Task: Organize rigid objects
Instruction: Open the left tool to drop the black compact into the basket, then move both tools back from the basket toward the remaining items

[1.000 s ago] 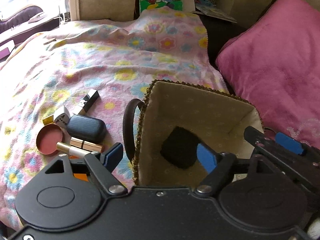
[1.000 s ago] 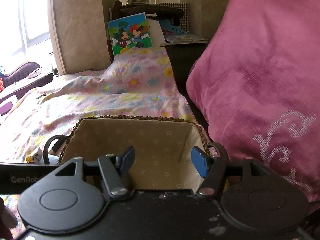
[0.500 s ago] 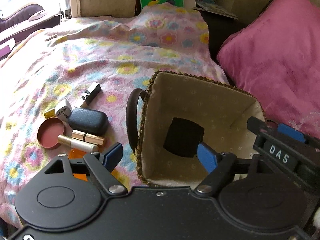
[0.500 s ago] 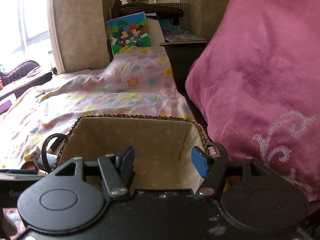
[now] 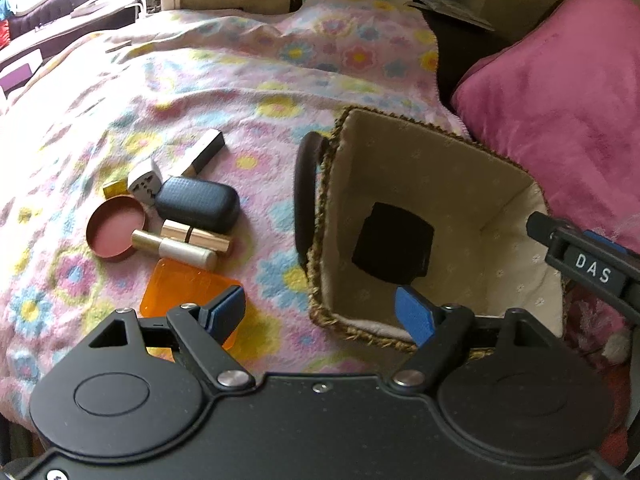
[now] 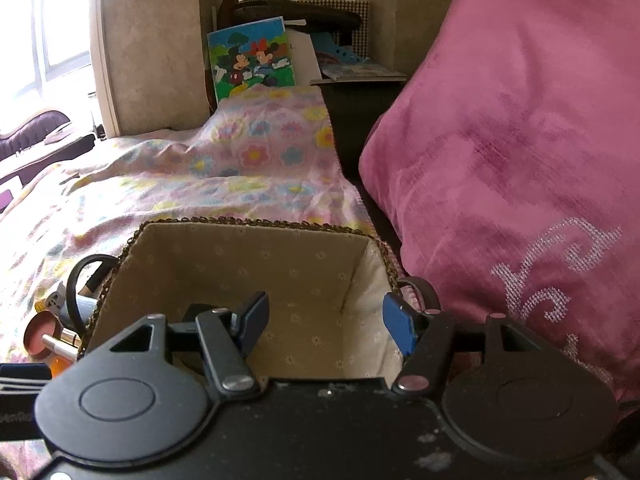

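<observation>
A fabric-lined basket with a braided rim stands on the floral blanket; a black square case lies inside it. Left of it lie a navy case, a round blush pan, gold lipsticks, an orange block, a white adapter and a black-and-gold tube. My left gripper is open and empty, above the basket's near left corner. My right gripper is open and empty over the basket; its finger shows at the basket's right.
A large magenta cushion leans right of the basket, close to its rim. A dark handle loops off the basket's left side. A Mickey Mouse picture and clutter stand at the far end of the bed.
My left gripper has pulled back and to the left, away from the basket, bringing the orange block and blanket items into fuller view. The right gripper has barely moved.
</observation>
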Motion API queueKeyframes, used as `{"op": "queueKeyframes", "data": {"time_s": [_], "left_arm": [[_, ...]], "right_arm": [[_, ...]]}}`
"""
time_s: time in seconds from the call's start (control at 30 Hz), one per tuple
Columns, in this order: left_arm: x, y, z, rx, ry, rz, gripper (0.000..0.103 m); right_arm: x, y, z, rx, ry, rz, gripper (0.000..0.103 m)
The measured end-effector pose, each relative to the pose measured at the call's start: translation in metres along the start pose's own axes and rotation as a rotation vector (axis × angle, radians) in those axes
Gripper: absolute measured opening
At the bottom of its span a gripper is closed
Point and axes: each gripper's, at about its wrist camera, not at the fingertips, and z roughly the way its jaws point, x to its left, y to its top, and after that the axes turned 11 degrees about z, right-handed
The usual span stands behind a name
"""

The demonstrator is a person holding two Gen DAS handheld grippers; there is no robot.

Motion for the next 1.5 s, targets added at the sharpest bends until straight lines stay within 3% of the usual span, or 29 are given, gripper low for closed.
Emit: {"op": "queueKeyframes", "data": {"time_s": [0.2,0.4,0.7,0.97,1.17,1.3,1.5], "left_arm": [[0.008,-0.005,0.001,0.012,-0.001,-0.014,0.078],[0.027,-0.005,-0.008,-0.006,0.038,-0.029,0.078],[0.105,-0.001,-0.018,-0.022,0.145,-0.193,0.080],[0.170,0.014,-0.007,0.026,0.212,-0.314,0.080],[0.197,0.024,0.018,0.078,0.238,-0.336,0.081],[0.203,0.027,0.043,0.134,0.232,-0.316,0.081],[0.209,0.026,0.075,0.147,0.154,-0.332,0.081]], "right_arm": [[0.008,-0.001,0.000,0.007,0.020,-0.014,0.063],[0.028,-0.008,-0.014,-0.014,0.097,-0.069,0.063],[0.077,-0.030,-0.041,-0.033,0.266,-0.199,0.063],[0.132,-0.070,-0.064,-0.003,0.430,-0.343,0.063],[0.167,-0.099,-0.067,0.059,0.510,-0.407,0.065],[0.187,-0.116,-0.055,0.117,0.503,-0.426,0.066],[0.204,-0.130,-0.021,0.204,0.388,-0.410,0.070]]}}
